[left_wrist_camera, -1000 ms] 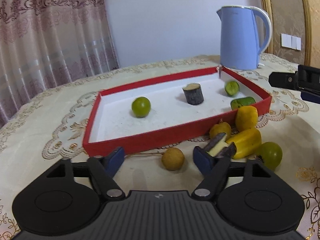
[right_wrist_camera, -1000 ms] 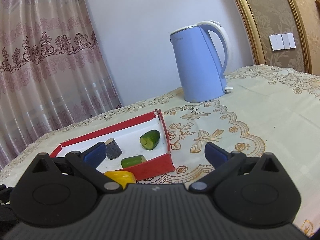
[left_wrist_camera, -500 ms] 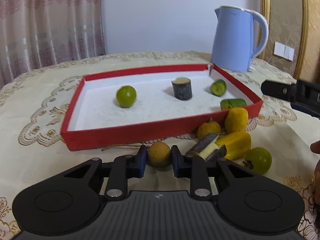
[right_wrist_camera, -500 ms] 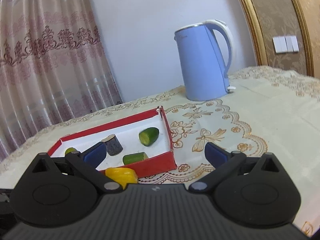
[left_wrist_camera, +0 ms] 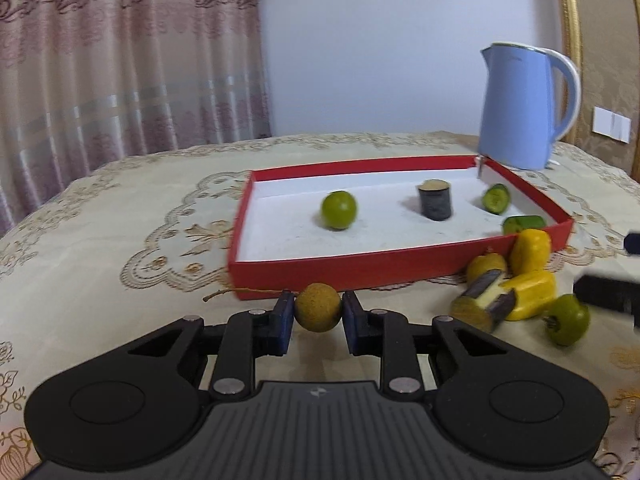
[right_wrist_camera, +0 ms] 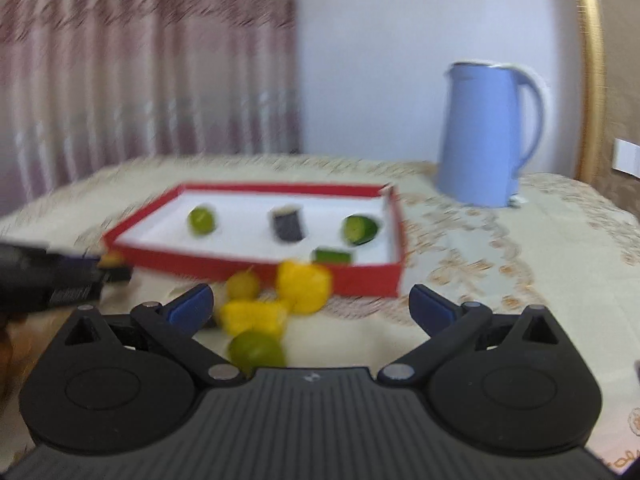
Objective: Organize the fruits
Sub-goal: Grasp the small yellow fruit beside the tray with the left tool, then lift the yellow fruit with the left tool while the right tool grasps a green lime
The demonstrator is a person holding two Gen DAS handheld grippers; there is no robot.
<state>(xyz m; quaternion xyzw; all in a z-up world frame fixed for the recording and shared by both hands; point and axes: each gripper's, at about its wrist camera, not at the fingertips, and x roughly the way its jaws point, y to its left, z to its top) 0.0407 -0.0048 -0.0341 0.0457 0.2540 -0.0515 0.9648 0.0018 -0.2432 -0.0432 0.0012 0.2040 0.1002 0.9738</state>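
- While the left tongs (left_wrist_camera: 319,309) are clenching the brown round fruit (left_wrist_camera: 318,307) just in front of the red tray (left_wrist_camera: 360,266), the job in hand is looking like a lift over that near wall and a set-down on the white floor inside.
- Blue pads (left_wrist_camera: 285,312) are pressing on both sides of the fruit at about its widest line, so the hold is reading as centred; a thin stem is trailing off to the left on the bench (left_wrist_camera: 100,220).
- To do it well, I'm judging the fruit needs raising clear of the tray wall before going forward, or it could be knocked out of the pads.
- Open floor is showing between the green round fruit (left_wrist_camera: 338,210) and the left wall, well apart from the dark cut stump (left_wrist_camera: 435,205), and that is looking like the safest landing spot.
- Left tongs are pointing forward and tilting gently down toward the tray, sitting roughly level side to side.
- Right tongs (right_wrist_camera: 312,308) have just been closing a little, yet they are standing wide and released, nothing pressed between them.
- They are hanging over the loose pile, the yellow pieces (right_wrist_camera: 304,288) and a green fruit (right_wrist_camera: 256,346) lying ahead of the pads, in a blurred picture.
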